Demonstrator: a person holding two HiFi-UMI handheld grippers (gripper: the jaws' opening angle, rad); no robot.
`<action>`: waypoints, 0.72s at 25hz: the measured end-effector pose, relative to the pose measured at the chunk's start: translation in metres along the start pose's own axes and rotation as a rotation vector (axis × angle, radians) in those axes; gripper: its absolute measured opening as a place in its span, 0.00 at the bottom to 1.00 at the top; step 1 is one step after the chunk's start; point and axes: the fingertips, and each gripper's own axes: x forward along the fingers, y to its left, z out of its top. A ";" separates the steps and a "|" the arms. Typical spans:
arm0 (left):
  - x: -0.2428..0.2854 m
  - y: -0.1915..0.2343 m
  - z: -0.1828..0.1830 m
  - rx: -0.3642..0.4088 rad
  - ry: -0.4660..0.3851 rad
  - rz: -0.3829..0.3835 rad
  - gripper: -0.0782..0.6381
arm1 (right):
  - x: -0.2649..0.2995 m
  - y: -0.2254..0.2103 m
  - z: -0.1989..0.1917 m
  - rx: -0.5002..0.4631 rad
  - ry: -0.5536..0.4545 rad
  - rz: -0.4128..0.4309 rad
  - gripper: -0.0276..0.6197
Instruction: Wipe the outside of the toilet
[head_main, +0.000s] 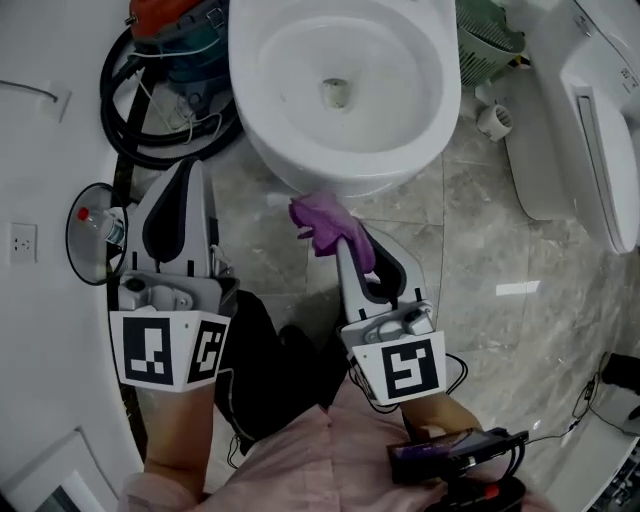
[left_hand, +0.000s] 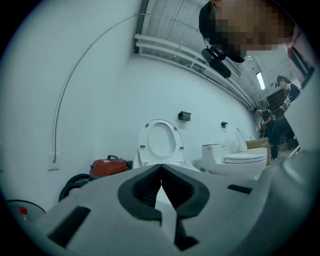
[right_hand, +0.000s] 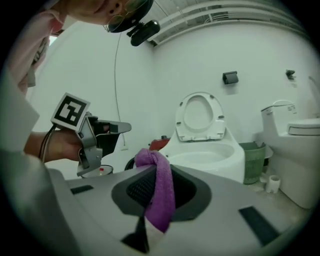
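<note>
A white toilet (head_main: 340, 95) with its lid raised stands ahead of me; its bowl (right_hand: 210, 157) is open and its raised seat (left_hand: 161, 142) leans on the wall. My right gripper (head_main: 335, 230) is shut on a purple cloth (head_main: 325, 220), held just below the front of the bowl's outer rim. The cloth (right_hand: 159, 192) hangs folded between the jaws. My left gripper (head_main: 190, 175) is shut with nothing in it, left of the bowl and apart from it; its jaws (left_hand: 161, 182) meet at the tips.
A red vacuum (head_main: 175, 20) with a coiled black hose (head_main: 135, 110) sits left of the toilet. A round stand (head_main: 95, 235) with a red-capped bottle is at the far left. A green bin (head_main: 485, 40) and a second toilet (head_main: 590, 130) stand on the right.
</note>
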 end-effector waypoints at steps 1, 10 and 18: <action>-0.004 0.005 -0.001 0.000 0.000 0.013 0.12 | 0.009 0.011 -0.005 -0.015 0.008 0.029 0.14; -0.031 0.039 -0.017 0.016 0.051 0.092 0.12 | 0.099 0.065 -0.062 0.110 0.079 0.033 0.14; -0.047 0.052 -0.028 0.026 0.085 0.117 0.12 | 0.129 0.056 -0.100 0.277 0.099 -0.101 0.14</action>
